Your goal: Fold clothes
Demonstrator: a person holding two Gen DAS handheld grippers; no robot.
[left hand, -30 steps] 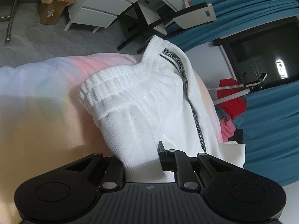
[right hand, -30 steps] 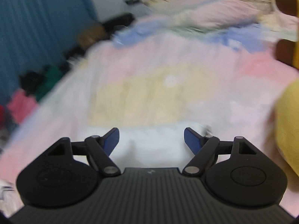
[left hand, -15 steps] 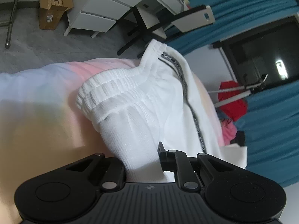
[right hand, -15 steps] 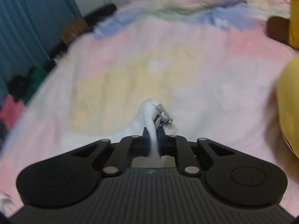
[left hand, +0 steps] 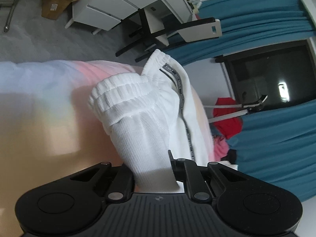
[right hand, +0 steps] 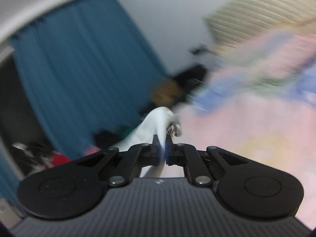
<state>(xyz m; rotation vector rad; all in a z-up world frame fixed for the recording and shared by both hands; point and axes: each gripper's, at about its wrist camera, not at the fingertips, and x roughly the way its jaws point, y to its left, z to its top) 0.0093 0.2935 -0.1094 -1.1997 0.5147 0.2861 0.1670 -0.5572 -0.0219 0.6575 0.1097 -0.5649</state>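
Observation:
A pair of white trousers [left hand: 146, 118] with a ribbed elastic cuff and a black lettered side stripe lies bunched on the pastel bedspread [left hand: 39, 102]. My left gripper [left hand: 153, 169] is shut on the trousers' fabric just below the cuff. In the blurred right wrist view my right gripper [right hand: 162, 152] is shut on another white edge of the trousers [right hand: 160, 122], which carries a small metal piece, and holds it above the bedspread [right hand: 256, 134].
Beyond the bed edge stand a white drawer unit [left hand: 110, 6], a black-and-white chair [left hand: 177, 29], a cardboard box [left hand: 57, 2] and blue curtains [left hand: 276, 138]. Red and pink clothes [left hand: 227, 116] lie by a dark window.
My right gripper closed on the white fabric edge, then lifted and swung left, so its view now faces the curtain. My left gripper kept its hold and shifted only slightly.

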